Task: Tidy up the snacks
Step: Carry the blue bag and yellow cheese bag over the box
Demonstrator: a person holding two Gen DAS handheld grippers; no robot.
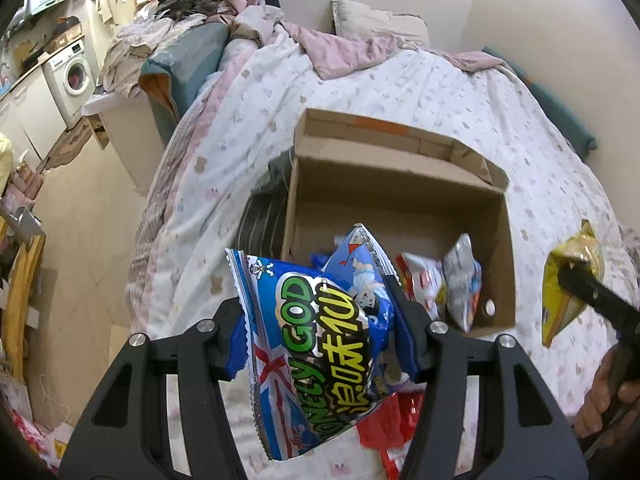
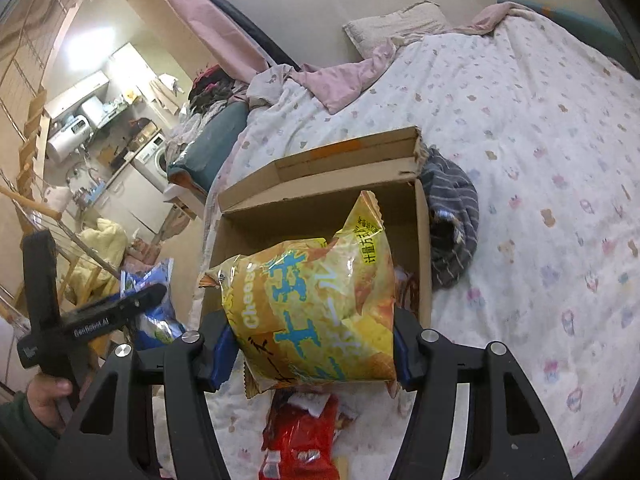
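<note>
I see the bed (image 1: 400, 92), covered by a patterned quilt, filling most of both views. On it sits an open cardboard box (image 1: 400, 184) with a few snack packets inside. My left tongs (image 1: 320, 332) are clamped on a blue chip bag (image 1: 316, 332), held up at the box's near edge. My right tongs (image 2: 312, 344) grip a yellow chip bag (image 2: 316, 308), also above the near edge. A red packet (image 2: 300, 436) lies on the quilt below.
</note>
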